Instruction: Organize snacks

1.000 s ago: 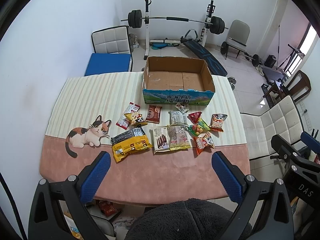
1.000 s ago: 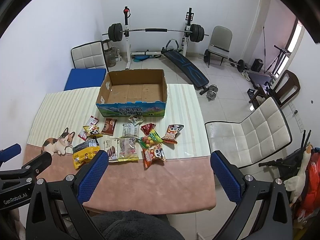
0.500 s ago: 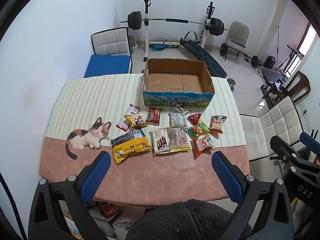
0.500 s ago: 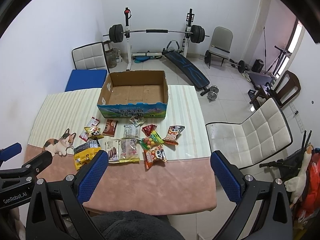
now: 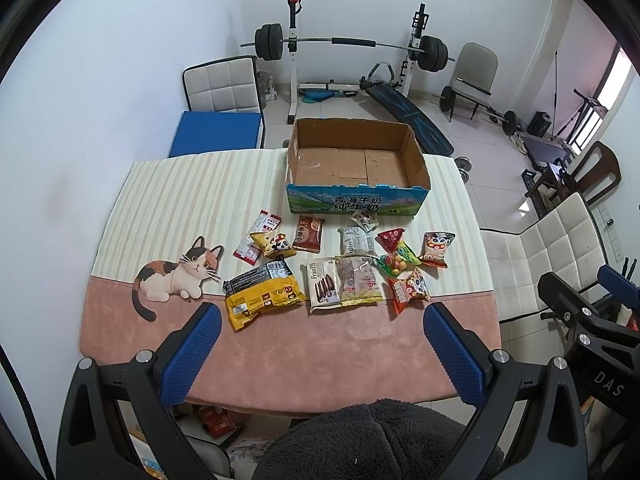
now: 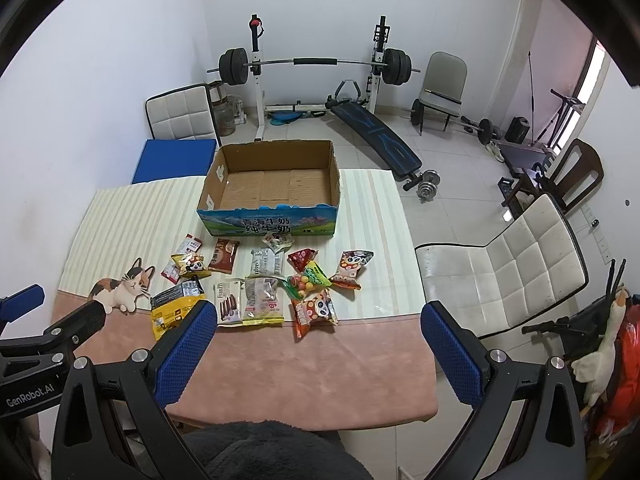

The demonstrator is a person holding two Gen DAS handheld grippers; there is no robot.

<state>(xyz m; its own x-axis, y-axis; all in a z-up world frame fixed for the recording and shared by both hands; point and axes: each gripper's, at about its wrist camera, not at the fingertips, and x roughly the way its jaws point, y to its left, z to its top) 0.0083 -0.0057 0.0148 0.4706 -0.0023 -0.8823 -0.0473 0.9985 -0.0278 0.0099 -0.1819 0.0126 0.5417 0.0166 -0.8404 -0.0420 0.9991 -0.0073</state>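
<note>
An empty cardboard box (image 5: 356, 160) with a blue printed front stands at the table's far side; it also shows in the right wrist view (image 6: 276, 184). Several snack packets lie in front of it, among them a yellow bag (image 5: 260, 294), a Franzzi biscuit pack (image 5: 323, 286) and a red panda packet (image 5: 408, 290). My left gripper (image 5: 318, 354) is open and empty, held above the near table edge. My right gripper (image 6: 318, 354) is open and empty, further right, above the near edge.
The table has a striped and pink cloth (image 5: 320, 344) with a cat picture (image 5: 176, 276). A white chair (image 6: 508, 264) stands right of the table, another chair (image 5: 222, 88) behind it. A barbell rack (image 5: 352, 44) and bench stand on the floor beyond.
Both grippers have drifted slightly; the table and box sit a little lower in the views. Nothing on the table has moved.
</note>
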